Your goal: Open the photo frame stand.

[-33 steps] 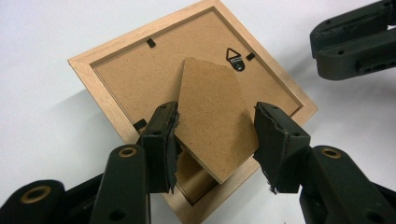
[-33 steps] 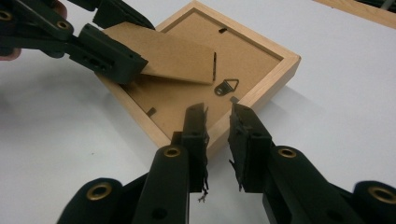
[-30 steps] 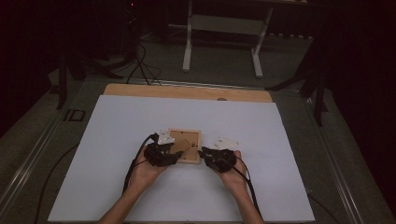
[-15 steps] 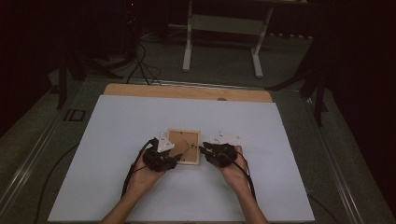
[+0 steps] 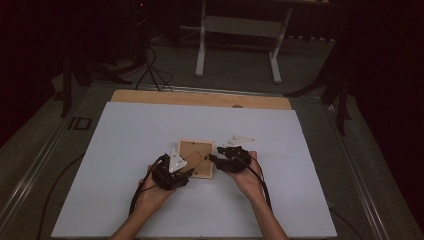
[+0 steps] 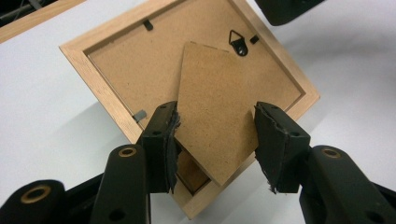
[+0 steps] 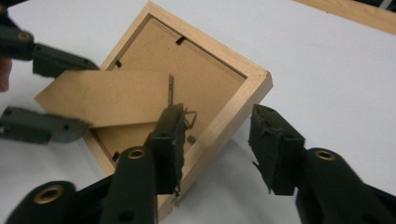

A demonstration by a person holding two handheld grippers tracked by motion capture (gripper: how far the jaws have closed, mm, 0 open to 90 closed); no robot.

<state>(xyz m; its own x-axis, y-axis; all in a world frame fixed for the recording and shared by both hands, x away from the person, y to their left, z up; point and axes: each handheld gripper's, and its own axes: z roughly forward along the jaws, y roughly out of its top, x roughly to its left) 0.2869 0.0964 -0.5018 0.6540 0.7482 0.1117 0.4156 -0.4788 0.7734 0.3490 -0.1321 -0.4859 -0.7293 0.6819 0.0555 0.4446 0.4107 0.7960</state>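
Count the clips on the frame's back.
4 clips in the right gripper view, one per side: upper right, upper left, lower left, lower right beside the hanger. The flap may hide more.

One wooden picture frame (image 5: 196, 158) lies back-up near the table's (image 5: 125, 135) front edge, one fibreboard stand leg (image 6: 215, 105) on its backing. Two grippers: left gripper (image 6: 215, 147), right gripper (image 7: 215, 140). One wooden board (image 5: 200, 99) along the far edge.

— Do we read any writing here?
— We read just one mark: "ID" in dark letters on the grey table edge (image 5: 80, 123), at about nine o'clock from the white mat (image 5: 150, 125). We make out no other text.
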